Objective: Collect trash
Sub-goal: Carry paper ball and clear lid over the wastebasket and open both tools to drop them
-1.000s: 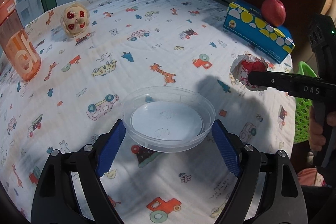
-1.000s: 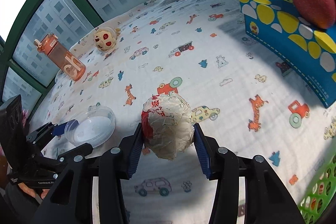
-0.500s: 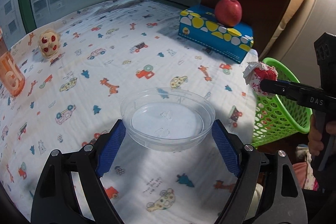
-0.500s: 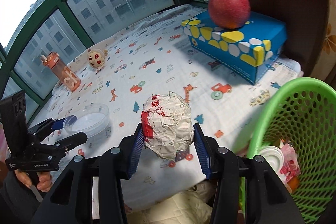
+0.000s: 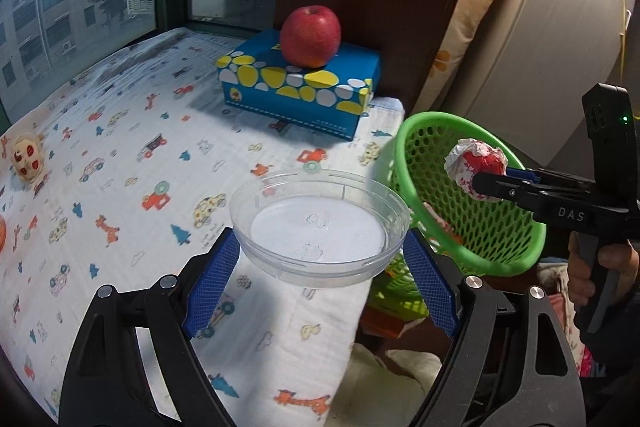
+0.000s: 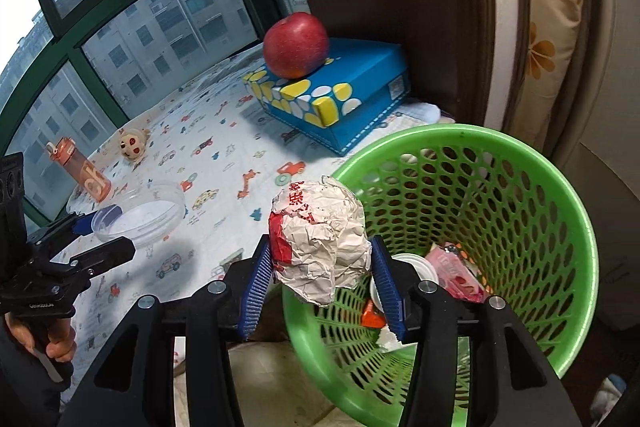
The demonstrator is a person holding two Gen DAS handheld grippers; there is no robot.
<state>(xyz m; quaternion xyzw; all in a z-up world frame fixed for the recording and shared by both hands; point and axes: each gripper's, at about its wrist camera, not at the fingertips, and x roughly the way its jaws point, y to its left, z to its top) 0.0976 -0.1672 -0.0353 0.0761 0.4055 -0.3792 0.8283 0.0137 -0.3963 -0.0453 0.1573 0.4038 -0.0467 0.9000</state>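
My left gripper is shut on a clear plastic lid and holds it above the table's right edge, next to the green mesh basket. My right gripper is shut on a crumpled red-and-white paper ball and holds it over the near rim of the basket. The ball also shows in the left wrist view, above the basket mouth. The basket holds several pieces of trash. The lid shows in the right wrist view at the left.
A blue patterned box with a red apple on it stands at the table's back right. An orange bottle and a small round toy stand far left on the printed cloth. A curtain hangs behind the basket.
Both grippers moved right off the table toward the basket, each keeping its load. The paper ball went from over the table edge to over the basket's rim.
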